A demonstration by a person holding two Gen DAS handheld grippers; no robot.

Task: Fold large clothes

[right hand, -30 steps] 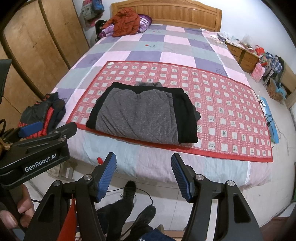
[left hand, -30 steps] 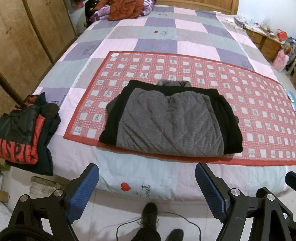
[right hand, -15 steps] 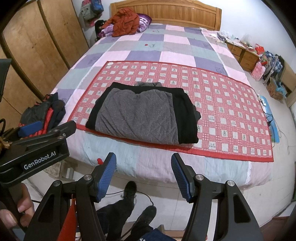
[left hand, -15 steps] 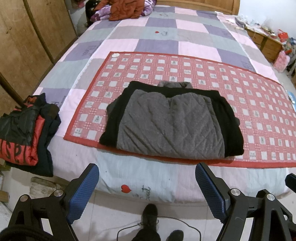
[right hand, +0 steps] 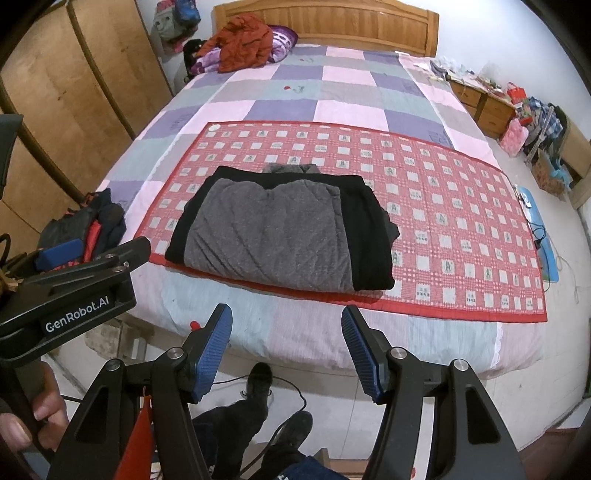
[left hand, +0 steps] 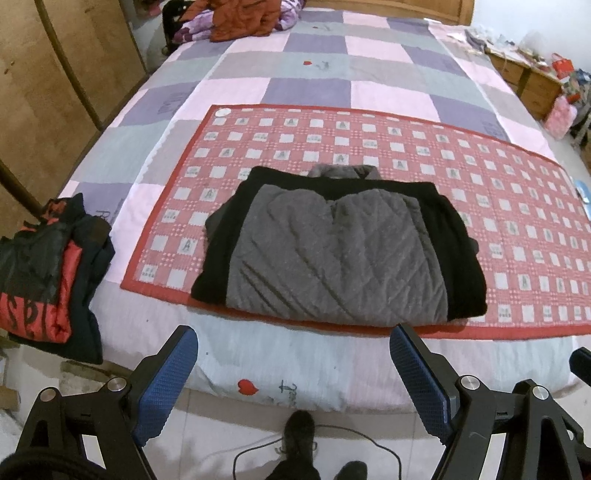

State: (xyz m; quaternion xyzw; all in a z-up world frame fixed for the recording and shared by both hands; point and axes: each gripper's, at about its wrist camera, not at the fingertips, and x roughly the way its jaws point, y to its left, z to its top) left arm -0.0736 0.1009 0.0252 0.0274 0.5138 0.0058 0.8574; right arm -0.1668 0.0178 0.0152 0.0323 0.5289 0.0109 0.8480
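From the left wrist view, the left gripper (left hand: 293, 360) is hanging over the floor at the foot of the bed (left hand: 288, 363) with its blue pads spread wide and nothing between them. The grey and black jacket (left hand: 336, 254) is lying on the red checked mat (left hand: 517, 221), already folded into a tidy rectangle, so the fold looks finished. The next move is probably lifting the bundle whole, from both sides so it keeps its shape, and carrying it to the red and black folded clothes (left hand: 44, 273) at the left corner.

From the right wrist view, the right gripper (right hand: 287, 347) is also standing open and empty, well short of the jacket (right hand: 280, 236). Only this view is showing the left gripper's body (right hand: 74, 291) from outside, the hand (right hand: 37, 424) holding it, the headboard (right hand: 325, 22) and the orange coat (right hand: 243, 42) in full
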